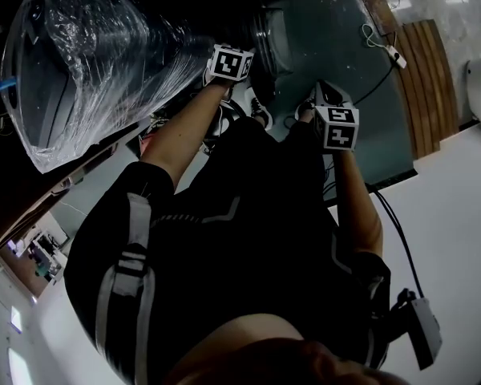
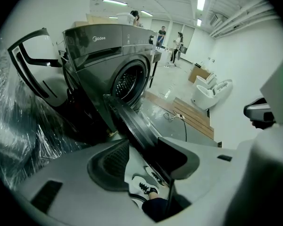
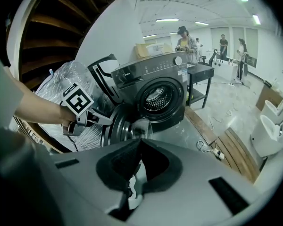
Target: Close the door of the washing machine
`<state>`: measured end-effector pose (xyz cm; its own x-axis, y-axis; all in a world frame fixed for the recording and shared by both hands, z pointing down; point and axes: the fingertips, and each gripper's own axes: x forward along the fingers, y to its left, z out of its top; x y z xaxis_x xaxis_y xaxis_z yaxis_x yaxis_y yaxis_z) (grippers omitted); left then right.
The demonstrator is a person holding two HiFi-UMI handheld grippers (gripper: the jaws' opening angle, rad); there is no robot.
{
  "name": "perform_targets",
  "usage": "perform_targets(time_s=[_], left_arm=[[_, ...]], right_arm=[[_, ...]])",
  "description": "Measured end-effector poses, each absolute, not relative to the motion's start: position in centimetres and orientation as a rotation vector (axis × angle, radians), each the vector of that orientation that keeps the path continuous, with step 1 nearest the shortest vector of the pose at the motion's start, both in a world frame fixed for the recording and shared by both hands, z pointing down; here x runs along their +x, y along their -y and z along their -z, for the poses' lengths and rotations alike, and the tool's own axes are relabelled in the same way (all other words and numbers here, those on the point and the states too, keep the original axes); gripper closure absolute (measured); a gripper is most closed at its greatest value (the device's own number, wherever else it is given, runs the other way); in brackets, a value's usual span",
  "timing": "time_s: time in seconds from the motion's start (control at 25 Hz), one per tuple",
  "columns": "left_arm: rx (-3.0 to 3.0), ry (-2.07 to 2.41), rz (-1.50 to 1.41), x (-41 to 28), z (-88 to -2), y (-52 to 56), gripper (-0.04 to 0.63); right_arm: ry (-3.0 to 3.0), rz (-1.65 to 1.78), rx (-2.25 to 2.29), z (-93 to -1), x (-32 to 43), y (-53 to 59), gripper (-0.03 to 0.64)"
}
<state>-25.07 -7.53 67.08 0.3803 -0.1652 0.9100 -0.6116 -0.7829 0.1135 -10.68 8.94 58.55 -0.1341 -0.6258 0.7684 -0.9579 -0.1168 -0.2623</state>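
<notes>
Standing wide apart, the jaws of the left gripper (image 2: 141,161) straddle the rim of the door (image 2: 132,121), which hangs swung fully open off the front of the washing machine (image 2: 113,55). The rim runs close along one jaw, while bare floor and the person's shoes (image 2: 144,188) show between it and the other jaw, so nothing is clamped. The drum opening (image 3: 156,98) in the washing machine's front is uncovered, with the door out to the side of it where a plastic-wrapped bundle (image 1: 80,62) stands next to the machine. The right gripper (image 3: 139,144) is in front of the washing machine, a little farther out than the left one, and points at the door and drum; its jaws are pressed together with nothing between them. Wooden boards (image 2: 193,117) lie on the floor off the machine's other side, with a cable (image 3: 217,150) trailing just beside them. Several people (image 3: 184,36) stand well behind the washing machine.
</notes>
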Motion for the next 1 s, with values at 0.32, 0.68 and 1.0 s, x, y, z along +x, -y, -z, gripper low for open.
perform_targets(time_s=[0.32, 0.68, 1.0], left_arm=[[2.130, 0.706, -1.337, -21.8, -66.9, 6.9, 0.402], [2.034, 0.803, -1.263, -17.7, -66.8, 6.9, 0.391], [1.981, 0.890, -1.152, -13.7, -66.7, 7.6, 0.387]], right_arm=[[1.809, -1.169, 1.726, -59.9, -9.6, -8.6, 0.612], [1.918, -1.154, 1.534, -64.5, -12.0, -7.8, 0.526], [1.878, -1.095, 1.406, -69.5, -10.3, -7.9, 0.482]])
